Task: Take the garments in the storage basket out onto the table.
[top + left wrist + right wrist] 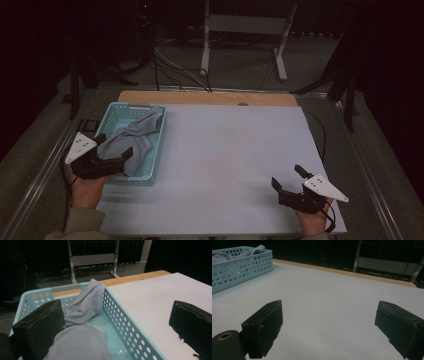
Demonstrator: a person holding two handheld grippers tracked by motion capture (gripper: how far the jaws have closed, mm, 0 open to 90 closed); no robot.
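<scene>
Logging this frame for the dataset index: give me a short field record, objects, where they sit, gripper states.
surface: table with pale cover, wooden strip at far edge
basket: light blue, perforated, far left of table
cloth: grey, crumpled in basket, one end draped over far rim
left gripper: open, jaws over basket's near end, above cloth
right gripper: open, near right of table, nothing between jaws

A pale blue basket (156,145) with holed walls is set at the left of a white table (230,155). A grey cloth (131,136) is heaped inside it, one end draped over the far rim. A wooden strip (200,97) is seen along the table's far edge. A white metal frame (245,24) is stood on the floor beyond, with cables (172,67) trailed beside it.
</scene>
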